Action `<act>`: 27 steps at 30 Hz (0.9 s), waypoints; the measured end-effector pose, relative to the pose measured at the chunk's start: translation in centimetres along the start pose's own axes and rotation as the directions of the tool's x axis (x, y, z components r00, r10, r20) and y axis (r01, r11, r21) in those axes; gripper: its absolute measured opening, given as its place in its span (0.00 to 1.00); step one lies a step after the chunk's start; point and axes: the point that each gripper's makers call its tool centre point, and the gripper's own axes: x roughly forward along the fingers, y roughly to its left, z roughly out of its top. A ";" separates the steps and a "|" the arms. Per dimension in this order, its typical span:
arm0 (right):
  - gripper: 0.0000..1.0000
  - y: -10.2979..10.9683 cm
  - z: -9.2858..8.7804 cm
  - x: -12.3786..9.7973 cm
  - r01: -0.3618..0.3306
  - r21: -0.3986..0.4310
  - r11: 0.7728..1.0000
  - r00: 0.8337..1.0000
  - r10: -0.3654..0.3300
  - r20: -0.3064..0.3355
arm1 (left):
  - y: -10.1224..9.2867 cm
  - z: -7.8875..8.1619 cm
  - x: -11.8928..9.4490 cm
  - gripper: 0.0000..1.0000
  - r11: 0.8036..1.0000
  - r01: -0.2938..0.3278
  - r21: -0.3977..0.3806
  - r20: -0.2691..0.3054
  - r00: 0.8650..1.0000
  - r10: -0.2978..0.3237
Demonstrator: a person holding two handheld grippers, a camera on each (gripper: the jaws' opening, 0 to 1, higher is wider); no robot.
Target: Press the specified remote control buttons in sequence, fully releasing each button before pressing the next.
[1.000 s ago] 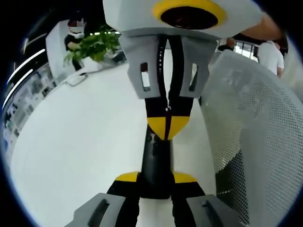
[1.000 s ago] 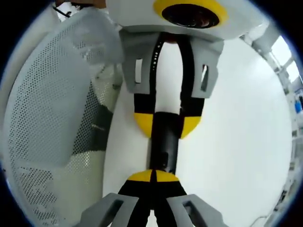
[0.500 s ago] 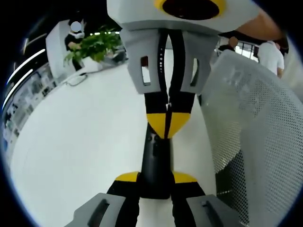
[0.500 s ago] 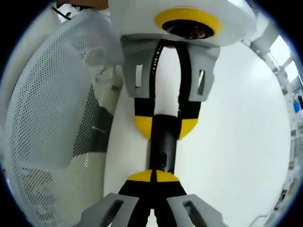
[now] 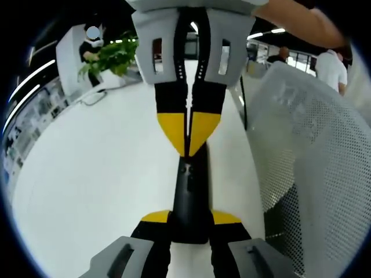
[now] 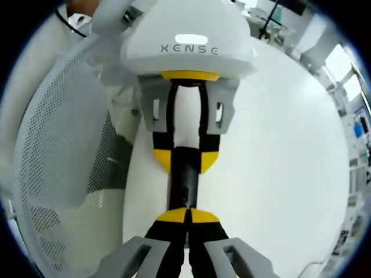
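Observation:
A slim black remote control lies lengthwise between my left gripper's yellow-tipped jaws, which are shut on its sides above a white table. My right gripper comes in from the top of the left gripper view, shut, its yellow tips meeting over the remote's far end. In the right gripper view, the right gripper has its tips together at the near end of the remote, and the left gripper grips it from the far side. Whether the right tips touch the remote I cannot tell.
The white table spreads to the left. A white mesh chair back stands close on the right, and it appears again as the chair back. A green plant and a person are far behind. An arm holds the right gripper.
My right gripper has drawn back from the remote: its tips sit higher in the left gripper view, and the left gripper looks smaller in the right gripper view. The left gripper keeps its hold.

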 end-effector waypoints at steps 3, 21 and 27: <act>0.00 -0.2 0.1 -0.4 0.007 0.000 1.000 1.000 -0.007 0.001 | 0.0 0.0 0.0 0.24 1.000 0.000 0.001 0.000 1.000 0.000; 0.00 -0.5 0.7 -0.3 0.005 -0.013 1.000 1.000 -0.005 0.007 | 0.2 -0.1 0.0 0.24 1.000 -0.002 -0.001 0.002 1.000 0.002; 0.00 0.1 0.7 0.7 -0.014 -0.013 1.000 1.000 0.014 0.002 | 0.1 -0.1 0.0 0.24 1.000 0.000 0.000 0.002 1.000 0.000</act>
